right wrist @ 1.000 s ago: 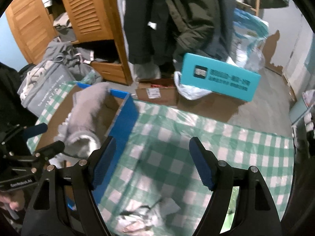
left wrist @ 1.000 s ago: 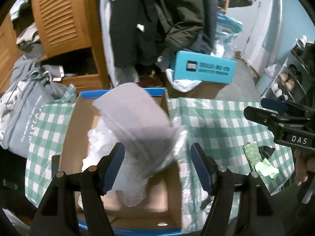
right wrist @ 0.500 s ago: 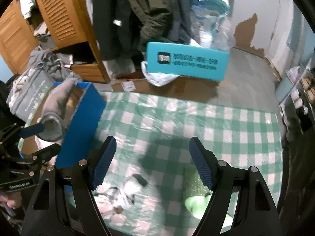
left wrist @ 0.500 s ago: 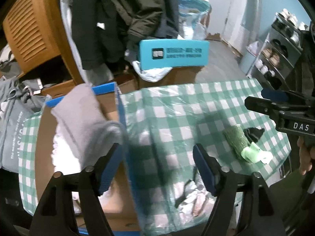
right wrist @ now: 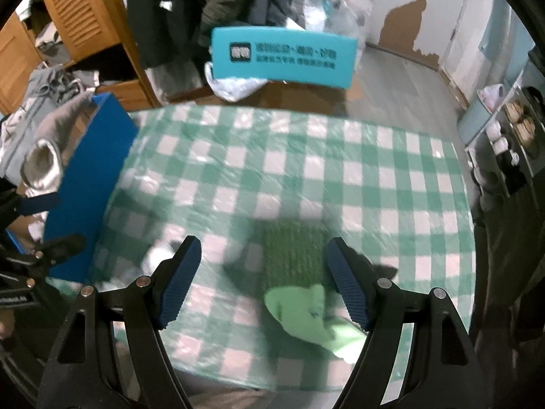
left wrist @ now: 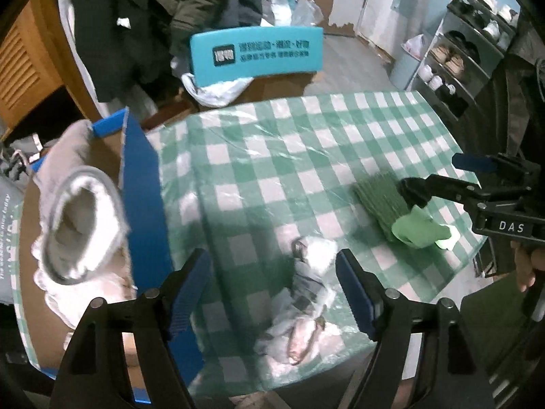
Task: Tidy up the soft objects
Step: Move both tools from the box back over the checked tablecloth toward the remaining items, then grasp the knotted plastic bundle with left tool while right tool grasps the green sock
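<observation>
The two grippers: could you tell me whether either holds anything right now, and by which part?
Nothing is held: the left gripper is opening and empty, the right gripper open.

Black angular frames on left gripper (left wrist: 274, 288) and right gripper (right wrist: 264, 281), ribbed blue pads (right wrist: 178, 281), silver screws, white "DAS" marking noted

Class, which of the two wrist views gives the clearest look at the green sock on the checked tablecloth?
The right wrist view: the green sock lies near the middle, between the right gripper's open fingers, though blurred. The left wrist view shows the sock off at the right edge, partly hidden behind the right gripper's tip.
</observation>
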